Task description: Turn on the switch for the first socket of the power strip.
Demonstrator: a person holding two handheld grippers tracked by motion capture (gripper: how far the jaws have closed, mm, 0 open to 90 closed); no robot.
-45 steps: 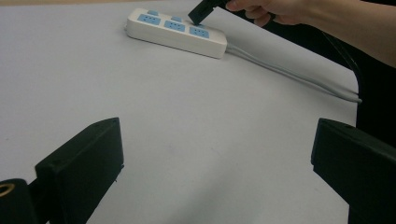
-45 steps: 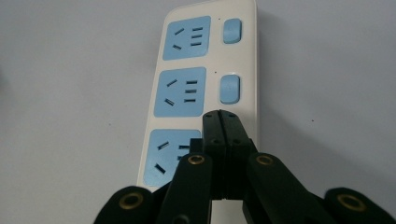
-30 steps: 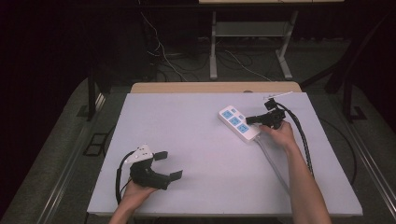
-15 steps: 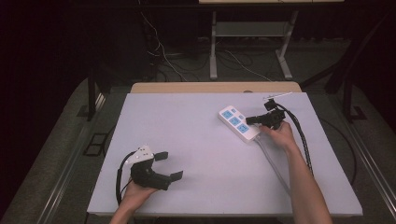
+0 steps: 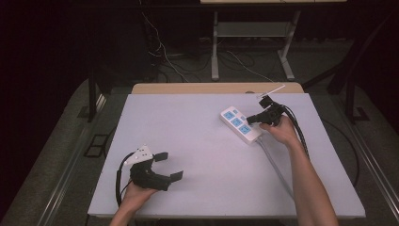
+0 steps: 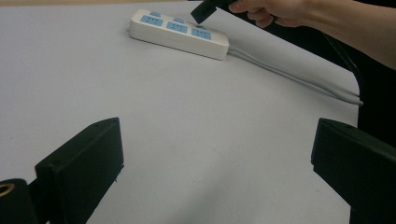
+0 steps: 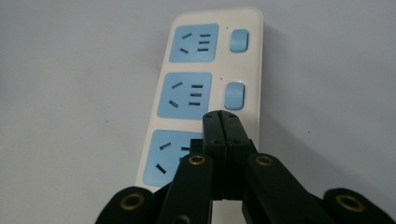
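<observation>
Right gripper (image 5: 250,118) lifted | power strip (image 5: 240,124) lies diagonal | fingers closed

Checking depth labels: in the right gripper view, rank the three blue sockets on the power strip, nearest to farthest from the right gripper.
1. Bottom socket, partly behind the shut right gripper.
2. Middle socket, just above the tips.
3. Top socket, at the strip's far end.

Pale grey table (image 5: 207,141) carried white power strip (image 5: 240,125) at far right, three blue sockets up, lying askew; its grey cord (image 5: 275,165) trailed across surface toward near right edge.
</observation>
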